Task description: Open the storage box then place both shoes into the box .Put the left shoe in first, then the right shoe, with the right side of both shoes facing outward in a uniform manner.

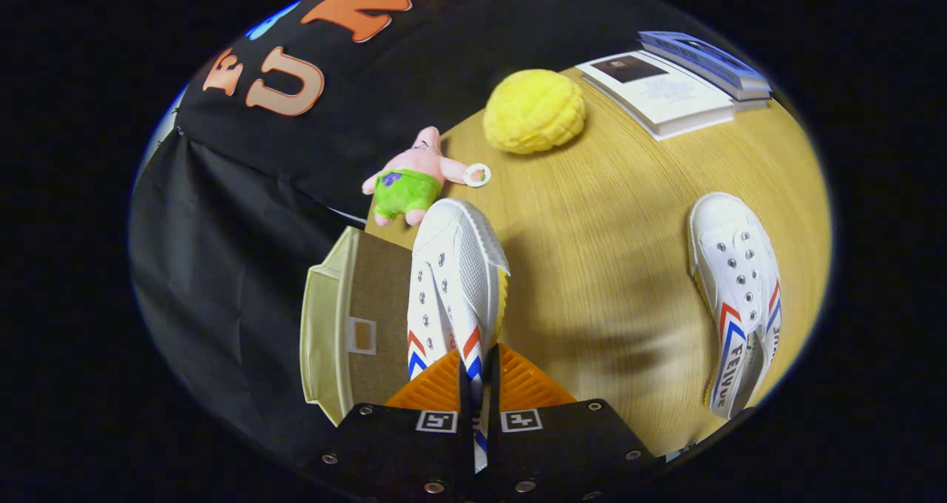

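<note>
My gripper (479, 366) is shut on the side wall of a white canvas shoe (455, 281) with red and blue chevrons, both fingers pinching the fabric near its opening. The shoe hangs above the table, toe pointing away from me toward the pink plush. Just left of and below it stands the storage box (355, 325), brown with a cream lid edge and a small label window; I cannot tell whether it is open. The second white shoe (736, 296) lies on the wooden table to the right, toe pointing away.
A pink and green plush toy (410, 181) lies beyond the held shoe at the table's edge. A yellow round cushion (534, 111) sits farther back. Books (666, 89) are stacked at the far right. The wooden table (614, 229) drops off at its left edge against the black cloth.
</note>
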`<state>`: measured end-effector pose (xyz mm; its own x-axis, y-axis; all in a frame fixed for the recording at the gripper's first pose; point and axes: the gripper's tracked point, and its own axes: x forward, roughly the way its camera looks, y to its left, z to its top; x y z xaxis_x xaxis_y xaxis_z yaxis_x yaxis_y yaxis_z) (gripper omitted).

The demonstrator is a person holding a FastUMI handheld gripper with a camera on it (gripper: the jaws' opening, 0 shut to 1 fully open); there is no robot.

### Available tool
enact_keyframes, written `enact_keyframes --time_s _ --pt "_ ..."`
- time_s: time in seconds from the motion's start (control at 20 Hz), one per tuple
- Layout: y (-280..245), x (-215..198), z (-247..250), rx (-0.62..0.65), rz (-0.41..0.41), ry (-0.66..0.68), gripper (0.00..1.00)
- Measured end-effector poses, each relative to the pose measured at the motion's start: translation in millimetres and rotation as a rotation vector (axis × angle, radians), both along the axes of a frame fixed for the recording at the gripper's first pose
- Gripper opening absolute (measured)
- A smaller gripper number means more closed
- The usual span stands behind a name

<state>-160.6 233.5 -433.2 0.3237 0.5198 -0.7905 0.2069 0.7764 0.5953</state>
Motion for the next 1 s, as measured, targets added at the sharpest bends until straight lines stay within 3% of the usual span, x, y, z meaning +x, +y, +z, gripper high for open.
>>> enact_keyframes --time_s 0.25,0.45,0.8,1.0 --pt "40.9 36.5 62.9 0.064 0.012 -0.084 0.07" --pt "83.0 54.5 78.7 0.076 0.053 -0.117 0.07" --pt "185.0 46.4 75.2 0.085 0.242 -0.212 0.07" --pt "206.8 27.6 53.8 -0.011 0.359 -0.227 0.07"
